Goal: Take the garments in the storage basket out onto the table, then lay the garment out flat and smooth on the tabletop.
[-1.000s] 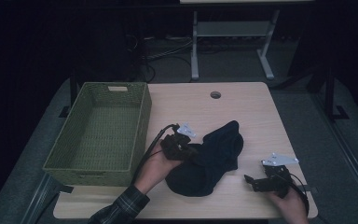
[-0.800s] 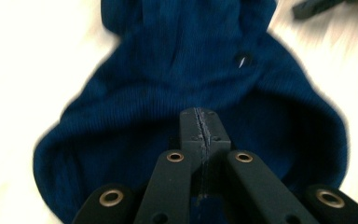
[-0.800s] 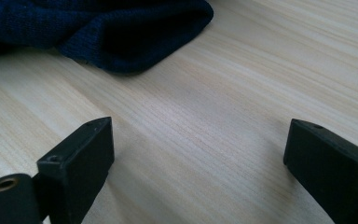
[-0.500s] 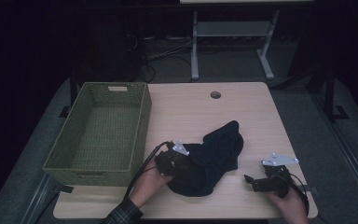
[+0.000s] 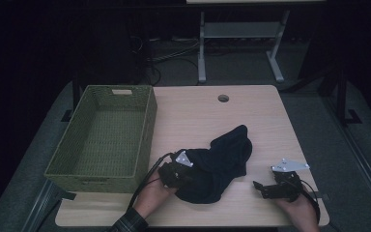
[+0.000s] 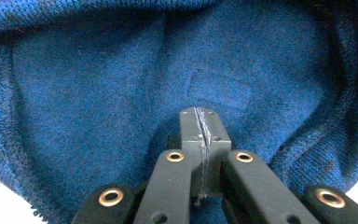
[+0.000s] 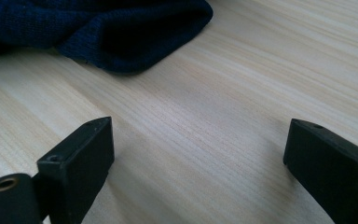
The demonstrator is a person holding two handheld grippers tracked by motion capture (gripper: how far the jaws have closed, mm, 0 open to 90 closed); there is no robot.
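While the dark blue knit hat (image 5: 217,164) lies crumpled at lower centre of the high view, right of the green basket (image 5: 107,133), the left gripper (image 6: 200,122) has its jaws pressed together, a few blue threads showing in the seam; whether it truly pinches fabric I cannot tell. The right gripper (image 7: 198,154) sits at lower right with its jaws wide apart over bare table (image 5: 198,111), the hat's edge near but untouched. To do this well, I'd judge a firm bite of knit is needed, then a clean lift over the basket rim.
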